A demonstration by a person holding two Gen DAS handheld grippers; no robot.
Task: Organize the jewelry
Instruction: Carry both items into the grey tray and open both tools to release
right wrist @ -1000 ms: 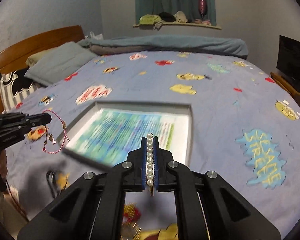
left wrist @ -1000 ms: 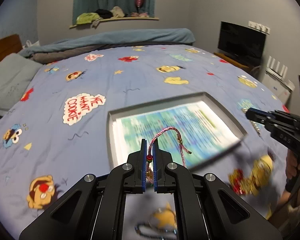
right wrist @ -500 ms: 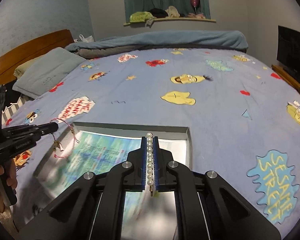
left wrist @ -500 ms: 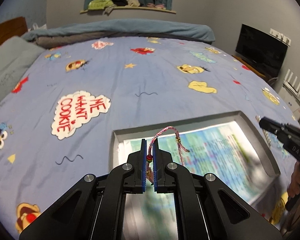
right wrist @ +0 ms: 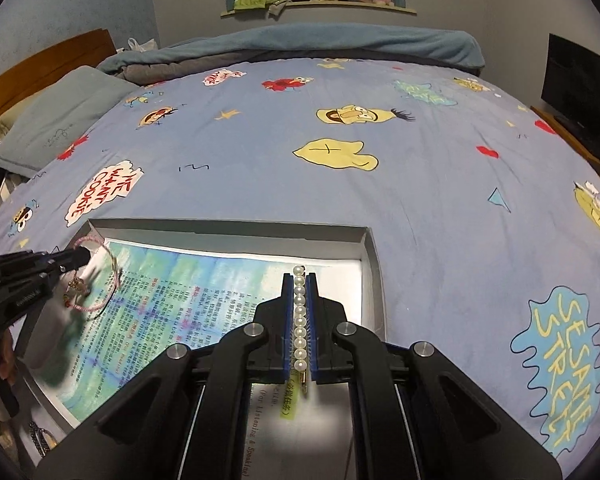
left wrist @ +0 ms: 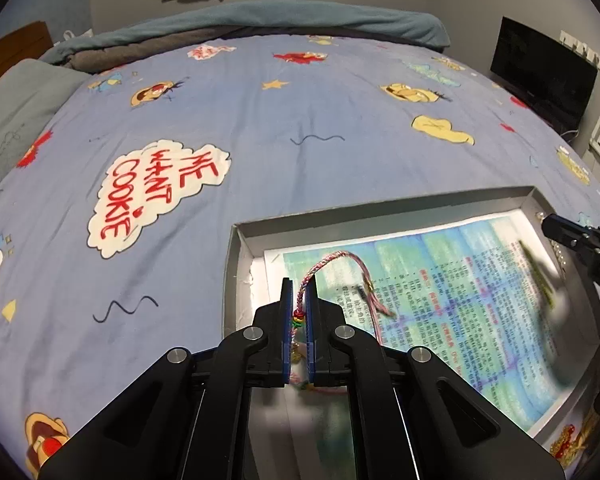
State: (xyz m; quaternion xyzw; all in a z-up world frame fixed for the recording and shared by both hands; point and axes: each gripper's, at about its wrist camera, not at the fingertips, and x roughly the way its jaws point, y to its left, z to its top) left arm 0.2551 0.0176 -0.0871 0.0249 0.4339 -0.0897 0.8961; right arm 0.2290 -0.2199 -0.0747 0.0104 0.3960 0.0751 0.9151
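Note:
My left gripper [left wrist: 298,286] is shut on a pink braided bracelet [left wrist: 332,266] whose loop arches past the fingertips, with red, yellow and green beads pinched between the pads. It hovers over the left end of a shallow grey box [left wrist: 232,264] lined with a blue-green printed sheet [left wrist: 460,280]. My right gripper [right wrist: 299,278] is shut on a pearl hair clip [right wrist: 299,316] lined up along its fingers, above the box's right end [right wrist: 370,280]. In the right wrist view the left gripper [right wrist: 80,257] shows with the bracelet [right wrist: 104,284] dangling. The right gripper's tip [left wrist: 550,225] shows at the left wrist view's right edge.
The box lies on a bed with a blue cartoon-print cover [right wrist: 380,180]. Pillows [right wrist: 56,120] and a wooden headboard [right wrist: 44,64] are at the far left, a dark screen [left wrist: 540,84] at the right. More jewelry [left wrist: 568,440] lies on the cover by the box's near corner.
Both grippers have moved forward and down over the box, which now looks larger and closer. The bracelet and the pearl clip stay gripped.

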